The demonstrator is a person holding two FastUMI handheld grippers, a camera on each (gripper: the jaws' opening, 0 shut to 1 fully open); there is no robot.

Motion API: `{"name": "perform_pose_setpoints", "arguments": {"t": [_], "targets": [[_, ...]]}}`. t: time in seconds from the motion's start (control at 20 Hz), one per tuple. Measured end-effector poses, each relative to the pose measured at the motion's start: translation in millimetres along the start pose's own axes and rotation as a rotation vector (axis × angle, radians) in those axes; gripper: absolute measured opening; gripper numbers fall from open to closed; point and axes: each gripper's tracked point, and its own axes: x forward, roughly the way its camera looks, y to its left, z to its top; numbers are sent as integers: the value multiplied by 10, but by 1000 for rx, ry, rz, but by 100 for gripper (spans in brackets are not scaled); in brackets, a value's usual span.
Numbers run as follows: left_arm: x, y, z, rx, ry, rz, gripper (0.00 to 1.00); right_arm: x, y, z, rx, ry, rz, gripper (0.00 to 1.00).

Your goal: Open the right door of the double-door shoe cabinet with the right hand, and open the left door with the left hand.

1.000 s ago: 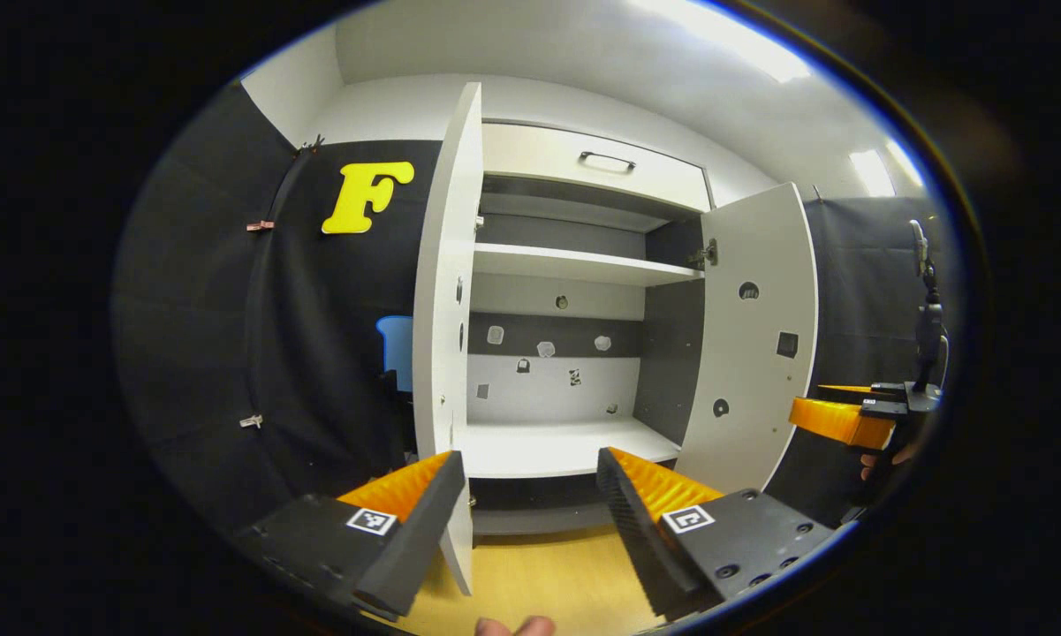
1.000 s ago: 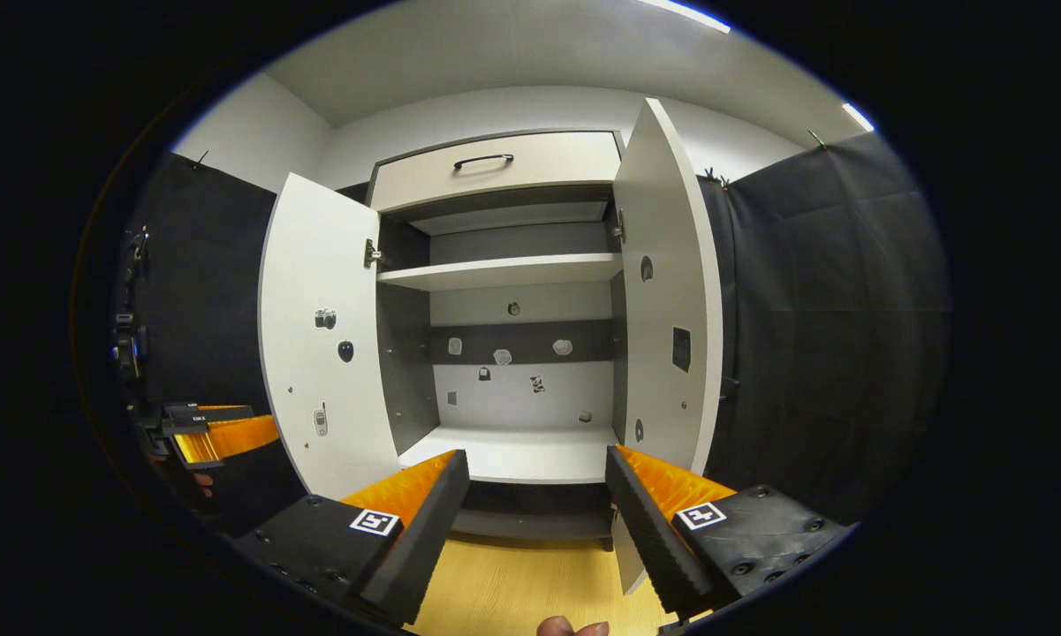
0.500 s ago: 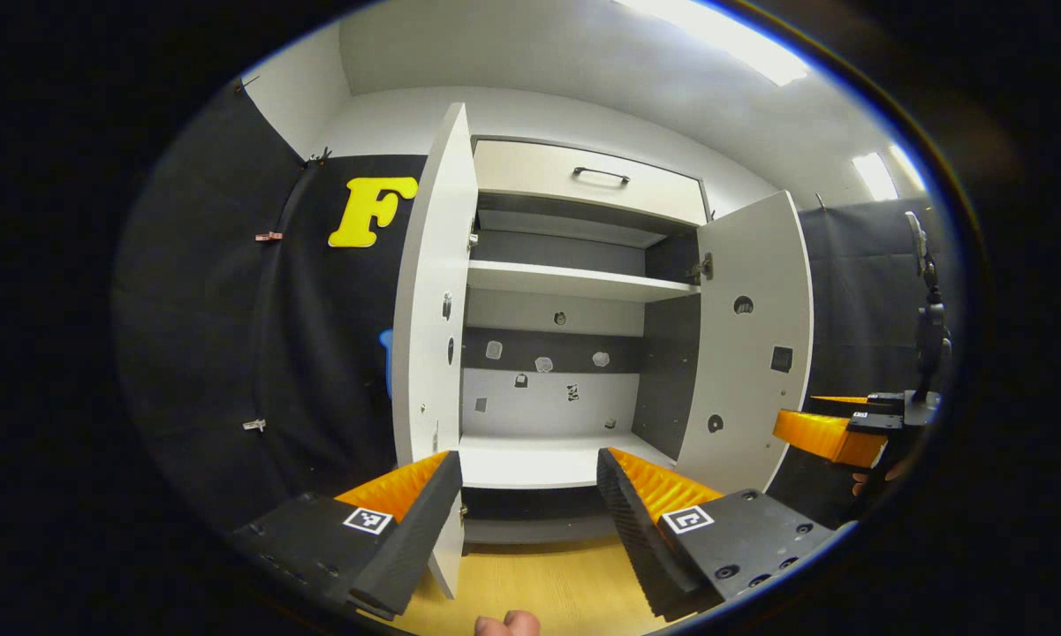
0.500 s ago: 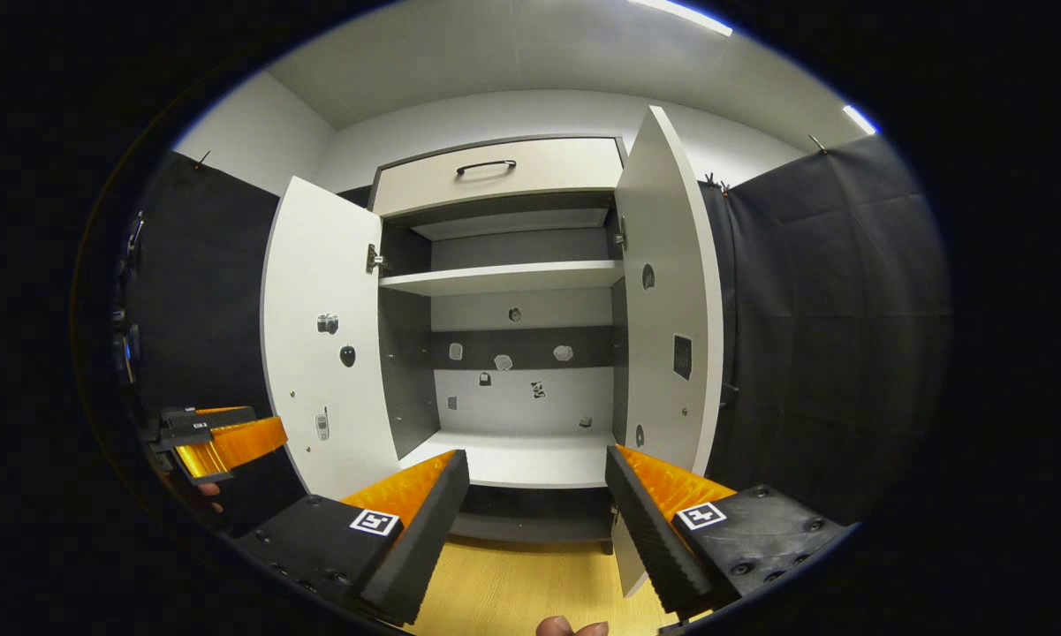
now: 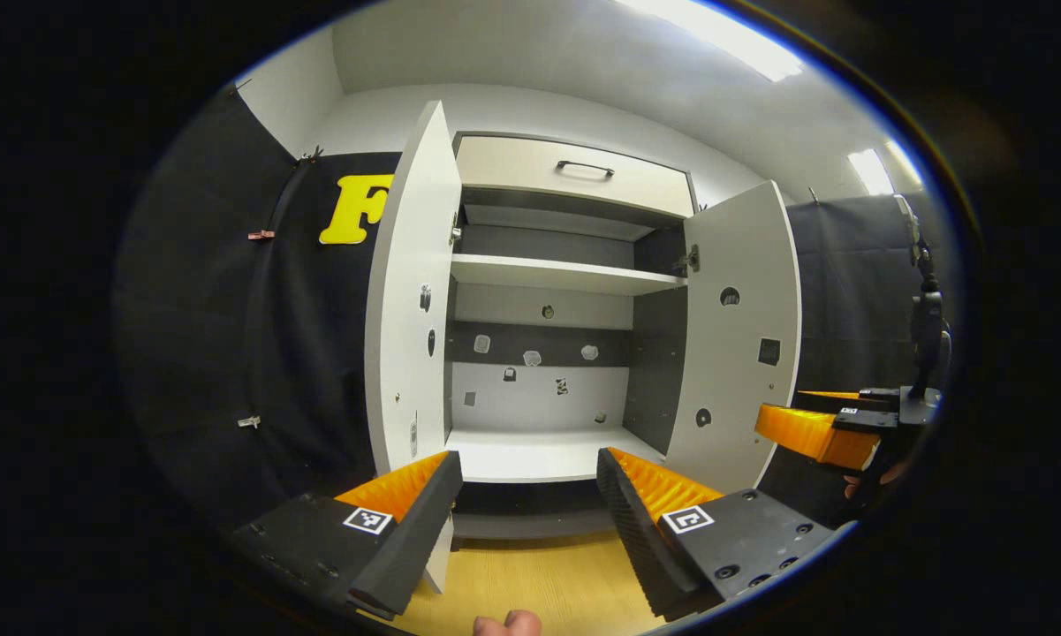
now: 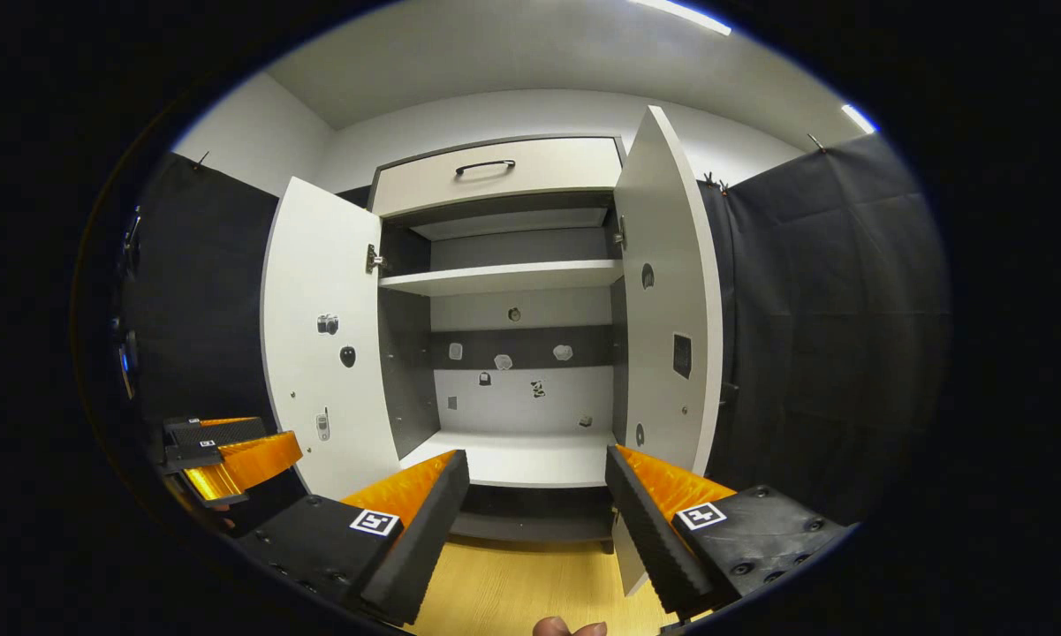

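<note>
Between our left gripper's (image 5: 523,495) 2 fingers we see a wide gap with nothing in it, and our right gripper (image 6: 534,499) is spread just as wide, also empty. Ahead of both stands the shoe cabinet (image 6: 512,291), off the wooden floor (image 6: 521,592). Its left door (image 5: 411,291) and right door (image 6: 667,291) are both swung out, baring 1 shelf (image 6: 503,278) and the bottom board. Above them sits a drawer with a dark handle (image 6: 484,165). Neither gripper touches a door.
</note>
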Motion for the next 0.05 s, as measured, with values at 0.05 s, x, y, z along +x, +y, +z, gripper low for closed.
{"name": "perform_pose_setpoints", "arguments": {"t": [0.05], "targets": [[3, 9, 1, 1, 1, 2, 95, -2, -10, -4, -1, -1, -2, 98]]}}
